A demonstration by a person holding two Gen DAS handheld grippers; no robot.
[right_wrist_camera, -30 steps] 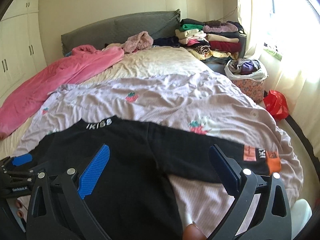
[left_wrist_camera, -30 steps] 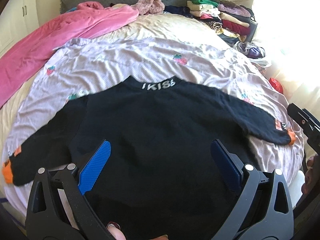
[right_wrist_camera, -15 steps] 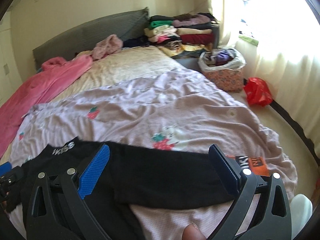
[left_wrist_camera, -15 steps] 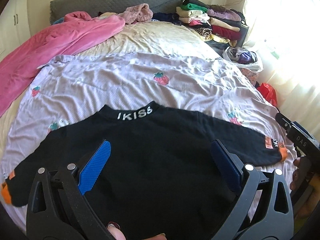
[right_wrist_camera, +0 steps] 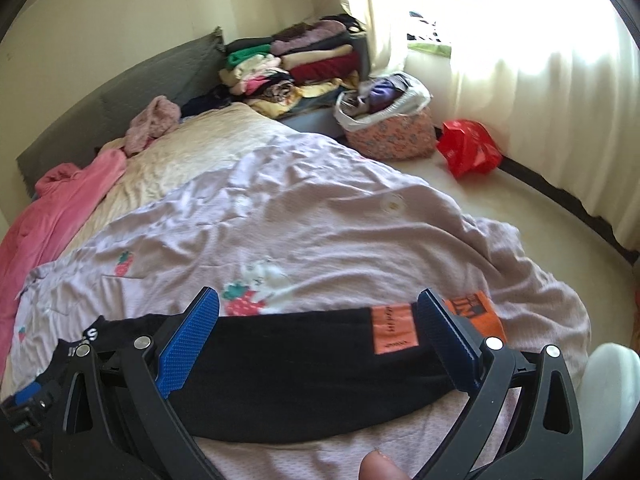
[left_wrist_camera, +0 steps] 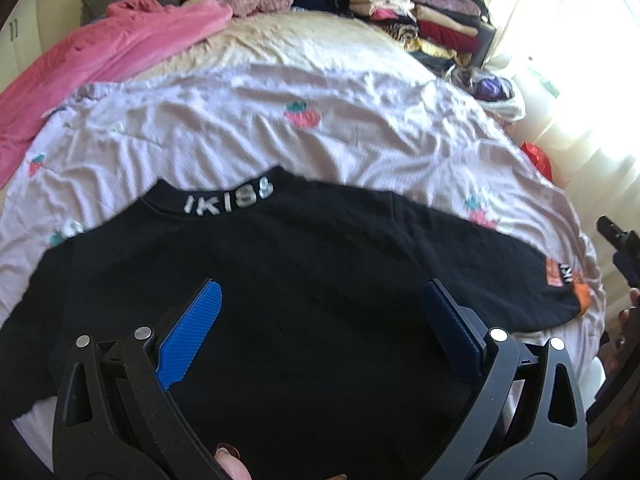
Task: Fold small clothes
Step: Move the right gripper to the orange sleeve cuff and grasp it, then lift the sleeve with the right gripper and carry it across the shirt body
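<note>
A small black sweater [left_wrist_camera: 304, 280] with white "IKISS" lettering on its collar [left_wrist_camera: 228, 202] lies spread flat on the lilac strawberry-print sheet [left_wrist_camera: 248, 128]. Its right sleeve [right_wrist_camera: 304, 356] ends in an orange cuff [right_wrist_camera: 476, 312] with an orange patch. My left gripper [left_wrist_camera: 320, 320] is open and empty above the sweater's body. My right gripper [right_wrist_camera: 320, 328] is open and empty, its fingers astride the right sleeve near the cuff. The right gripper's tip also shows at the right edge of the left wrist view [left_wrist_camera: 622, 244].
A pink blanket [left_wrist_camera: 100, 52] lies along the bed's left side. A stack of folded clothes [right_wrist_camera: 296, 64] stands at the far right by the grey headboard. A floral basket [right_wrist_camera: 390, 128] and a red bag [right_wrist_camera: 468, 146] sit on the floor by the curtain.
My right gripper has swung right and down onto the sleeve's cuff end. My left gripper has drifted a little over the sweater's body. Both stayed open.
</note>
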